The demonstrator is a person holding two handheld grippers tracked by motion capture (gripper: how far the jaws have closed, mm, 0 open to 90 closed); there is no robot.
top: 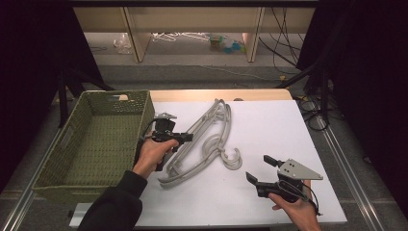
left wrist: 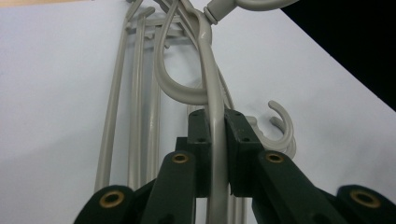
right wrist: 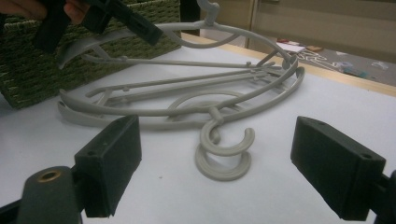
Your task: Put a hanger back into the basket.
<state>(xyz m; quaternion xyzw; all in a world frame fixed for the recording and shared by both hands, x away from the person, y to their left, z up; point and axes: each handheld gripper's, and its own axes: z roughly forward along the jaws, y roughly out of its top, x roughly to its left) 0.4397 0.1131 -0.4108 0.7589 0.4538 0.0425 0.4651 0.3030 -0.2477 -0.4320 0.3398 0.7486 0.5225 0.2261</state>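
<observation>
Between left gripper (left wrist: 217,140) fingers (left wrist: 198,140), unlabelled hanger (left wrist: 211,88)

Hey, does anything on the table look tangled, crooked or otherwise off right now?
Yes. The grey hangers lie in an interlocked heap on the white table, hooks crossing at different angles. The left hand-held gripper is shut on one hanger's arm, lifting that end above the pile.

Smooth, faintly glossy grey plastic coat hangers (top: 202,139) lie on a matt white sheet (top: 269,130) over the pale wood worktop (top: 250,94). Beside the hangers, a coarse green woven basket (top: 94,139). The left tool (left wrist: 217,140) has matt black pads (left wrist: 200,135) and brass-coloured rivets (left wrist: 180,158).
</observation>
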